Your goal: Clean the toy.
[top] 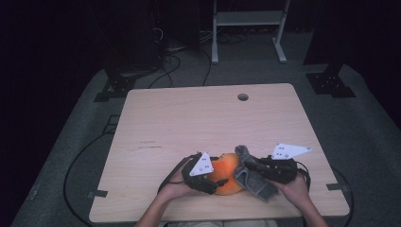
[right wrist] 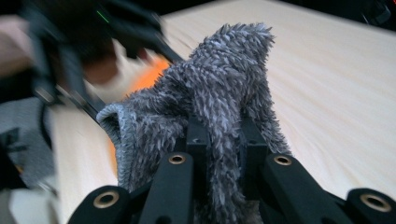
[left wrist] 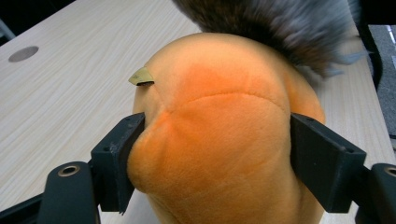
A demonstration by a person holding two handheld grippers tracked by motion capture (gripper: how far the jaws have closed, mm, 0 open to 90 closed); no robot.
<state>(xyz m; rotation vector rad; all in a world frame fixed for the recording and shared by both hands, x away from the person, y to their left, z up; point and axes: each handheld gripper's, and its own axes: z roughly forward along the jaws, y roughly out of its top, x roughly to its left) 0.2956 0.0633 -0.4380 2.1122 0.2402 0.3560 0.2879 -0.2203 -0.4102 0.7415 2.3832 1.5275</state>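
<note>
Grip on the orange plush toy (left wrist: 219,140) by left gripper (top: 208,177), jaws pressed into both sides, toy low on the table (top: 189,118) near its front edge; right gripper (top: 257,166) clenched on grey fuzzy cloth (right wrist: 219,107) draped against the toy; risk: soft plush may squirm free, or cloth slip from the pinch if tugged.

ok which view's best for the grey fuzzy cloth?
Right gripper view: the grey fuzzy cloth stands close up, pinched between the right gripper jaws, with its pile and hemmed edge clear. The high view shows it small, draped beside the orange plush. The left gripper view catches a blurred fringe at the top edge.
</note>
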